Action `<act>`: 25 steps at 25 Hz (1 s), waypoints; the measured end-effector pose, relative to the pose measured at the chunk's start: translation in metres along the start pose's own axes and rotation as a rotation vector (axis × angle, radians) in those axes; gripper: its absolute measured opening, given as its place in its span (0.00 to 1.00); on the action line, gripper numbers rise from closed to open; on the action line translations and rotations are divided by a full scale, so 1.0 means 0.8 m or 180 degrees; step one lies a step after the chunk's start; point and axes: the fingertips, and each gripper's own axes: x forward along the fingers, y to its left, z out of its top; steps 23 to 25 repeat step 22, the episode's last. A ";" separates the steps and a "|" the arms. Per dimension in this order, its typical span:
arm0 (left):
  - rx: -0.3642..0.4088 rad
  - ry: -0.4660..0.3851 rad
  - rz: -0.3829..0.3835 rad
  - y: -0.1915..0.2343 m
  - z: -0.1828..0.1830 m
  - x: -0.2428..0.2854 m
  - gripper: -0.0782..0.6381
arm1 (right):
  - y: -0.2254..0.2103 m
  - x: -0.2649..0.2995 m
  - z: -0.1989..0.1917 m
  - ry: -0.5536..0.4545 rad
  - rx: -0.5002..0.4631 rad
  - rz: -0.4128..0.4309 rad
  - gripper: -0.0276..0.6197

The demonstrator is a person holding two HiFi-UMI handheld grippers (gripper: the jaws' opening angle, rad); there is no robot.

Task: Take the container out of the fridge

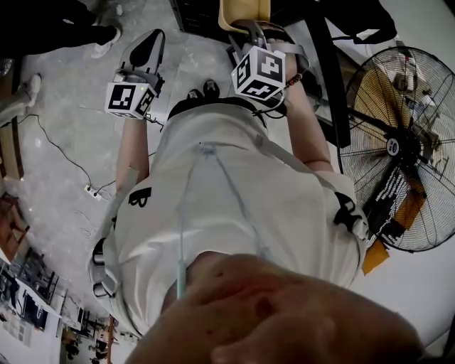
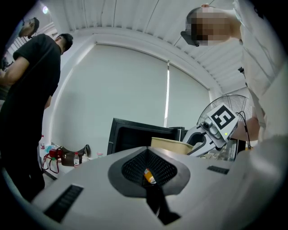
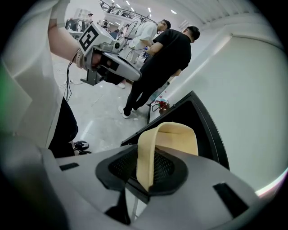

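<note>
Right claw (image 3: 146,179) tight on beige container (image 3: 173,137) rim; left claw (image 2: 148,173) closed, empty.

In the head view the container (image 1: 242,11) is cut off by the top edge and its near part sits behind the right gripper (image 1: 249,30), while the fan (image 1: 398,146) runs off the right edge. In the left gripper view the container's base is hidden behind the left gripper (image 2: 147,162), and a small orange speck (image 2: 149,176) between its jaws is too small to identify.
</note>
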 end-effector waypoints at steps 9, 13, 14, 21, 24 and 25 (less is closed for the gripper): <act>-0.0004 -0.0013 0.0043 -0.005 -0.001 -0.003 0.12 | 0.007 0.001 -0.001 -0.0055 0.0000 0.0047 0.17; 0.0004 -0.0009 0.0045 -0.007 -0.001 -0.004 0.12 | 0.005 -0.002 0.001 -0.0040 -0.0036 0.0042 0.17; 0.0008 -0.0010 0.0049 -0.007 -0.001 -0.004 0.12 | 0.003 -0.003 0.001 -0.0036 -0.0052 0.0039 0.17; 0.0025 -0.0027 0.0083 -0.006 0.000 -0.001 0.12 | 0.003 0.000 -0.002 -0.0043 -0.0090 0.0067 0.17; 0.0028 -0.0028 0.0084 -0.007 0.000 0.000 0.12 | 0.004 0.000 -0.003 -0.0047 -0.0091 0.0071 0.17; 0.0028 -0.0028 0.0084 -0.007 0.000 0.000 0.12 | 0.004 0.000 -0.003 -0.0047 -0.0091 0.0071 0.17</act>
